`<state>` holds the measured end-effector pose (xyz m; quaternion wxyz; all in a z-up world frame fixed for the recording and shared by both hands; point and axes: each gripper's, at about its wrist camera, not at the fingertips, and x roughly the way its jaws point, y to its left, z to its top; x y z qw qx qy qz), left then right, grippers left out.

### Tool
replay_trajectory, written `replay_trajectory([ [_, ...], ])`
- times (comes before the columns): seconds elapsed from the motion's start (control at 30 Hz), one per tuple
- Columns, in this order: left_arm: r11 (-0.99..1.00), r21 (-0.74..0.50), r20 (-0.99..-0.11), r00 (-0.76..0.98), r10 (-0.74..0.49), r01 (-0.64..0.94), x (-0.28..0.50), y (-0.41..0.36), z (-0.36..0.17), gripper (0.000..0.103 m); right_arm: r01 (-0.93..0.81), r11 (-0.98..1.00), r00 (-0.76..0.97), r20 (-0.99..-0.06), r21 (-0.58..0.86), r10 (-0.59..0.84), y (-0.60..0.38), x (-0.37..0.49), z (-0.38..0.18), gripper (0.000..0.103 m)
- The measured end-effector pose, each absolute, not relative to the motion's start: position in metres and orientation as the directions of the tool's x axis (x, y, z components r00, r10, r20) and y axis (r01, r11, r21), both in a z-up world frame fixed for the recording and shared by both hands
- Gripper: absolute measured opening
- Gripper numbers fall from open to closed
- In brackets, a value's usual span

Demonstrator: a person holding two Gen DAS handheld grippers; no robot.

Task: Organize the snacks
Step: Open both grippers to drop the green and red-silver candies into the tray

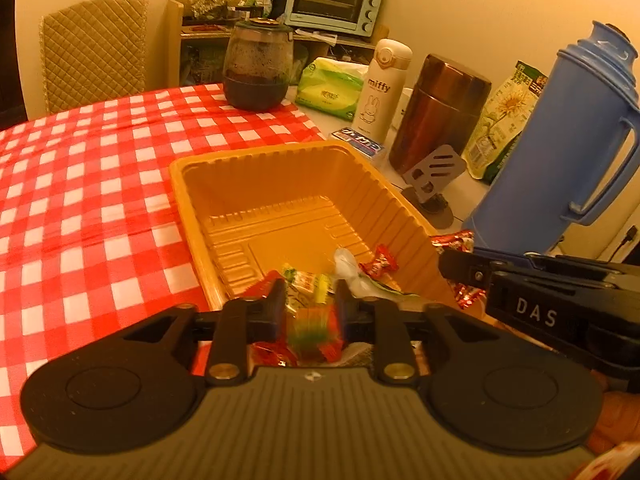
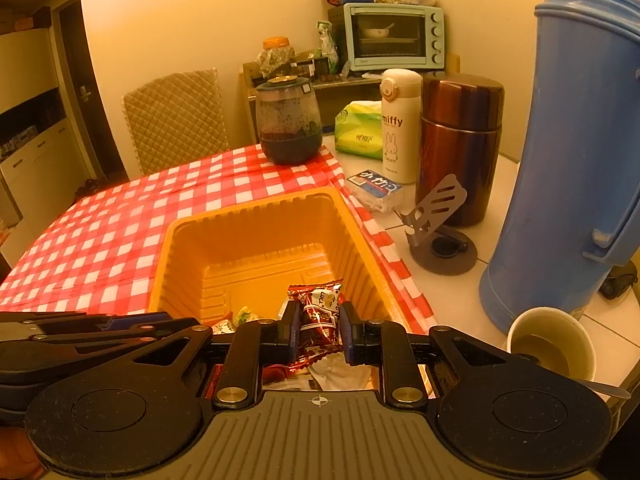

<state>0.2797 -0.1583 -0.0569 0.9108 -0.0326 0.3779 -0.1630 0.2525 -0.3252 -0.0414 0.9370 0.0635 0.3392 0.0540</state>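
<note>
An orange plastic tray (image 1: 280, 184) sits on the red checked tablecloth; it also shows in the right wrist view (image 2: 256, 240). Several wrapped snacks lie at its near end, among them a red candy (image 1: 379, 261). My left gripper (image 1: 310, 300) is over the tray's near end, its fingers partly closed around a blurred colourful snack (image 1: 316, 330). My right gripper (image 2: 320, 326) is shut on a dark red snack packet (image 2: 318, 312) above the tray's near right side. It shows from the side in the left wrist view (image 1: 460, 268).
Right of the tray stand a blue thermos (image 2: 580, 152), a brown flask (image 2: 460, 144), a white miffy bottle (image 2: 400, 124), a grey phone stand (image 2: 438, 216) and a paper cup (image 2: 552, 344). A glass jar (image 1: 258, 68) stands behind. A chair (image 1: 94, 52) stands beyond the table.
</note>
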Motion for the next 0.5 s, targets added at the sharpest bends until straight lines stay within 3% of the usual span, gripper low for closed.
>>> replay_trajectory([
  [0.5, 0.967, -0.182, -0.670, 0.698, -0.253, 0.177, 0.253, -0.122, -0.050, 0.040, -0.086, 0.979, 0.756, -0.628, 0.185, 0.185, -0.321, 0.252, -0.042, 0.022],
])
